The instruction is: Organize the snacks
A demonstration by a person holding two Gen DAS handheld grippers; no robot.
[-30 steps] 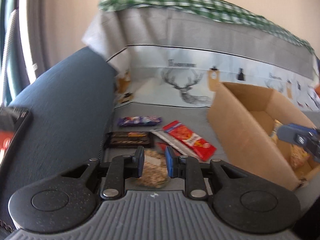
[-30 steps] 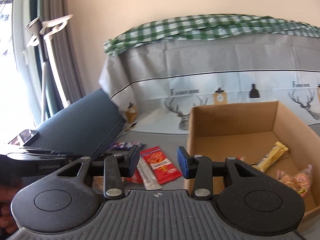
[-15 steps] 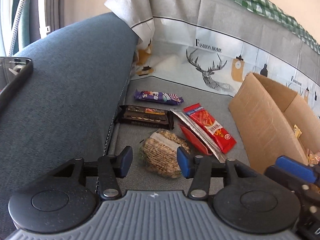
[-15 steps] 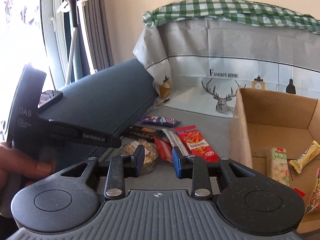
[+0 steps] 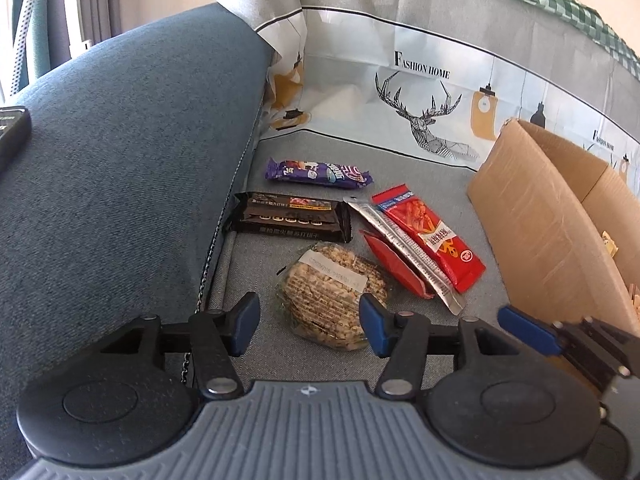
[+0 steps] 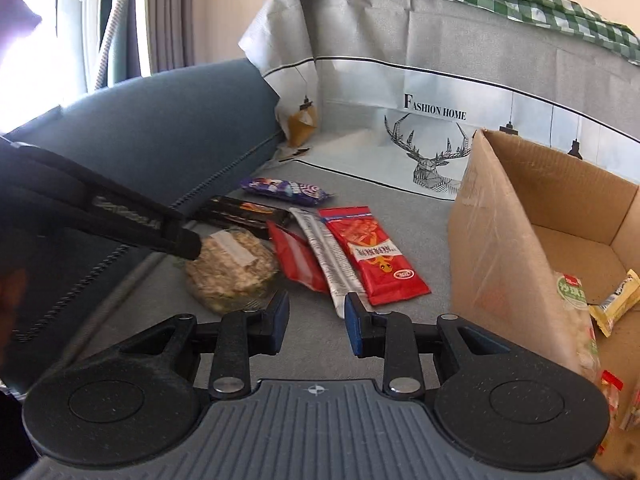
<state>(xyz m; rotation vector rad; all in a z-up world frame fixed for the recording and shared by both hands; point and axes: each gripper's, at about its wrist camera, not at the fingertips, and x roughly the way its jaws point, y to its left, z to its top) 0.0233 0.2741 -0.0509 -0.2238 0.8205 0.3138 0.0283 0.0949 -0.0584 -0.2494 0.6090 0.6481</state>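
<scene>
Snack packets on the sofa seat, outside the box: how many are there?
6: purple bar farthest, dark biscuit pack, round clear cracker pack nearest, red packet, silver stick, red pack. Overlaps may hide more.

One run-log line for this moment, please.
phase: reaching | left hand-held gripper: open, straddling round clear-wrapped snack | right hand-held gripper: open, empty | cardboard box: holds some snacks

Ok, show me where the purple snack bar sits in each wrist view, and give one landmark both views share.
Left wrist view: the purple snack bar lies centre-left, upper middle, farthest snack from the camera, just behind the dark brown biscuit pack.
Right wrist view: the purple snack bar lies left of centre, mid-height, again behind the dark brown biscuit pack.
Shared landmark: the deer print on the cover behind it.
</scene>
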